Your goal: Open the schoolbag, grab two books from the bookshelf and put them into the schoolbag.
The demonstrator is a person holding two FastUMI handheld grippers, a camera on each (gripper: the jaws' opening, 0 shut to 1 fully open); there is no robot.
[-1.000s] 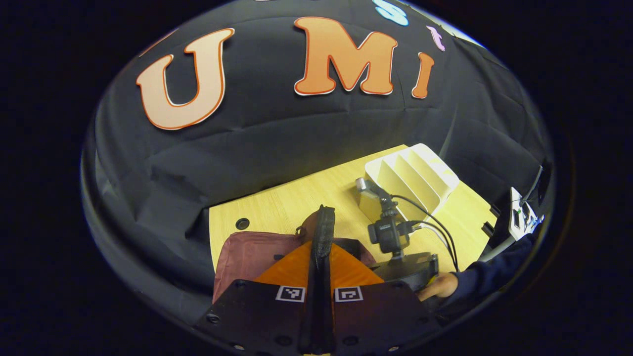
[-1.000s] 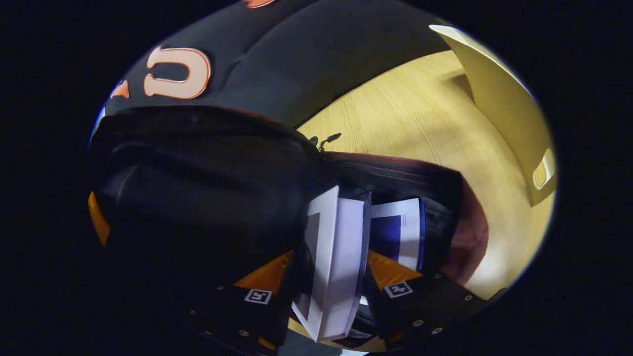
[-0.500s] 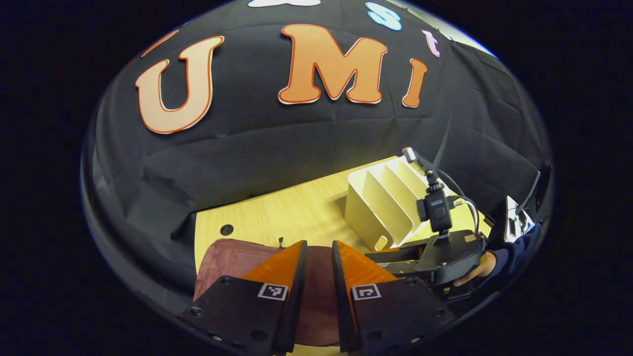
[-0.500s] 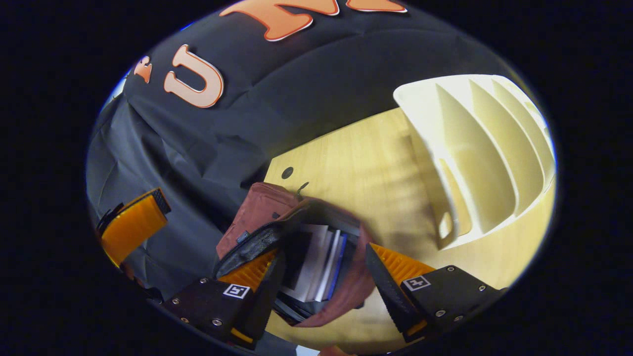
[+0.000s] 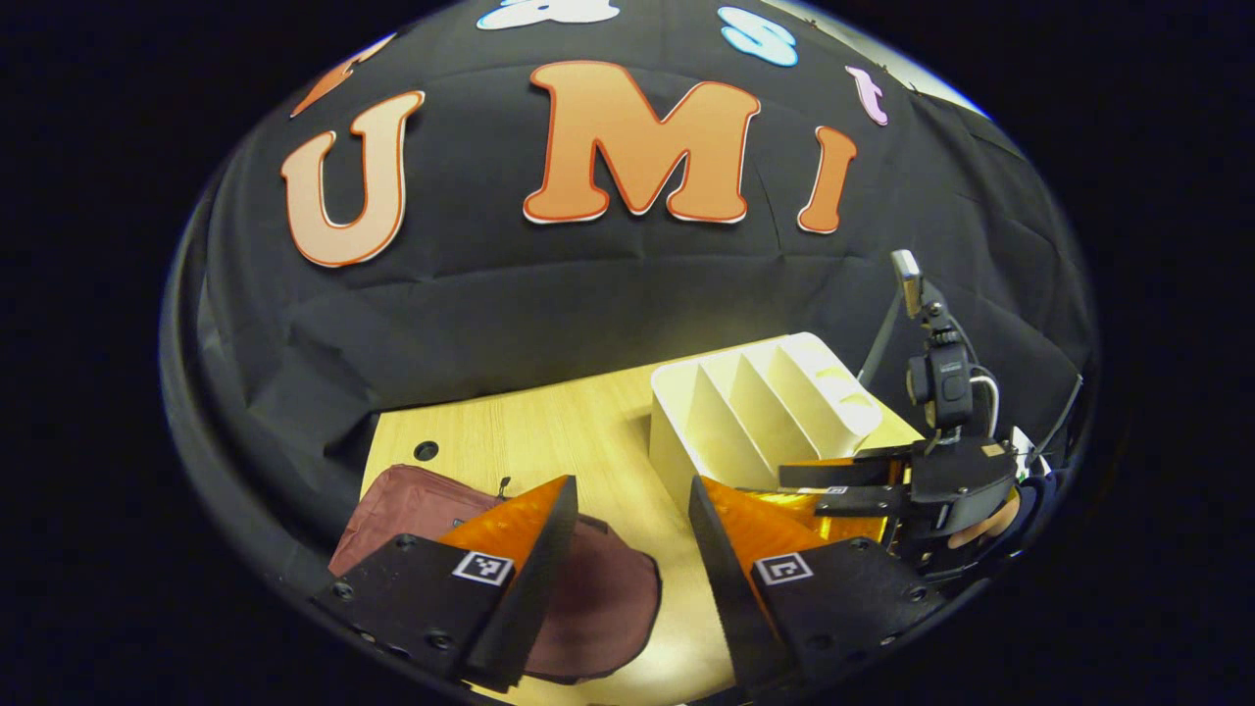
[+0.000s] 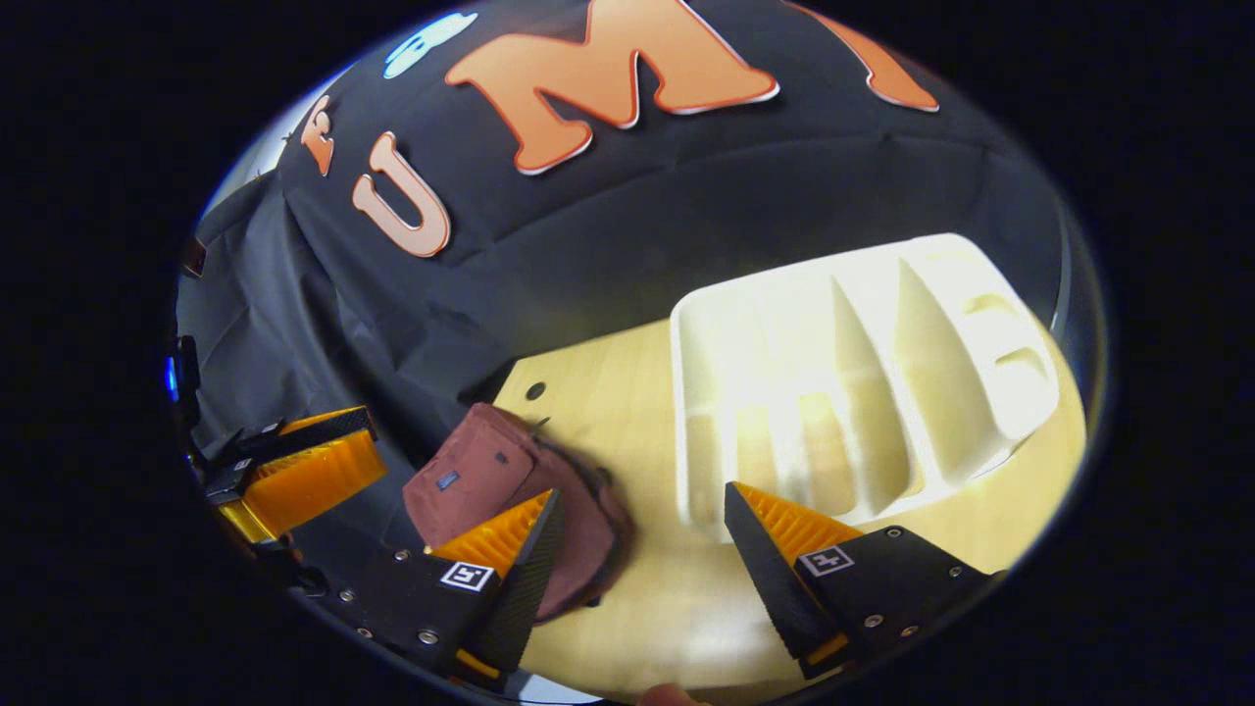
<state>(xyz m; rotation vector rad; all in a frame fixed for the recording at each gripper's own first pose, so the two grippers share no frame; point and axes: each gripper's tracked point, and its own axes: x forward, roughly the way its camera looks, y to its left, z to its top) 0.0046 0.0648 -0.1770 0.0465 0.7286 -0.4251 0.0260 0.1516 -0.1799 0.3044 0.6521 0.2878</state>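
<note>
Two grippers are seen above a pale wooden table (image 5: pixel 549 431), which is backed by a creased black cloth wall (image 5: pixel 490 294). The left gripper (image 5: pixel 627 529) is held with its jaws spread and nothing between them. The right gripper (image 6: pixel 642 529) is likewise parted and empty. The maroon schoolbag (image 6: pixel 480 480) is laid flat near the table's left corner, close to a small round hole (image 5: pixel 426 451). The white bookshelf (image 6: pixel 853 363) is stood beside it, its slots bare.
</note>
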